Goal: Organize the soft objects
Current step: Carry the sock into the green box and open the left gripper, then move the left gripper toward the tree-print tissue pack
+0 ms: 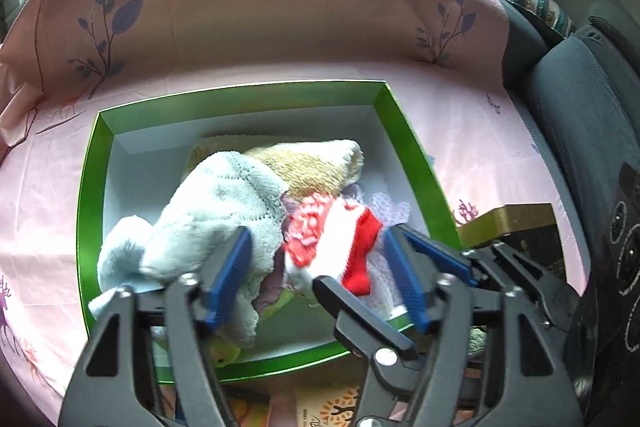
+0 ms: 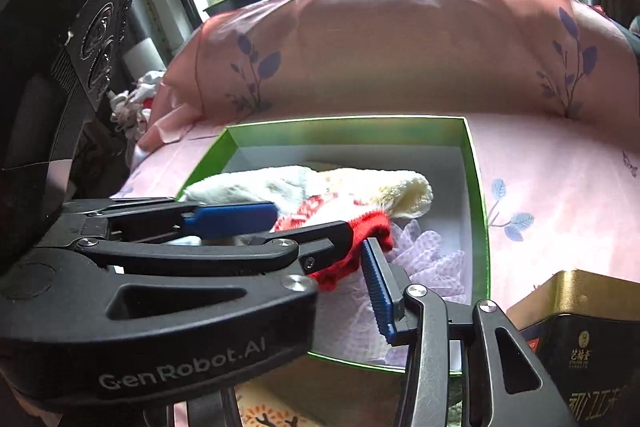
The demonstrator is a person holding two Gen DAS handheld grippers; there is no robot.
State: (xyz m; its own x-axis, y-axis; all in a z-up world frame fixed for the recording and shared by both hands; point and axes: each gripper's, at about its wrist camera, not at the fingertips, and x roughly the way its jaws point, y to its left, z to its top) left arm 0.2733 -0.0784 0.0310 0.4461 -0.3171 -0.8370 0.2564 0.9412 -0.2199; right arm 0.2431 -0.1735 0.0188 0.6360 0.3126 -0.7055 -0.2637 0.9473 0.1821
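While hovering low over the green box [image 1: 240, 95], holds nothing in the left hand-held gripper [image 1: 316, 279]: jaws wide apart, straddling the near edge of the heap without pinching it. Much the same for the right hand-held gripper [image 2: 344, 267], crossed close beside it: jaws parted, no cloth seen clamped, though one finger hidden behind the left tool. Finds the soft things all inside the box, piled toward its near side: pale blue towel [image 1: 208, 219] slumped over a yellow towel [image 1: 312, 163], red-and-white sock [image 1: 332, 239] on top, white mesh cloth [image 2: 432, 255] underneath. Looks like a drop-off, judging by the loose, unfolded lie. Heaped rather than spread, probably to stay within the walls. Leaves the black-and-gold tin [image 2: 580, 339] just outside on the pink sheet [image 1: 472, 147], untouched.
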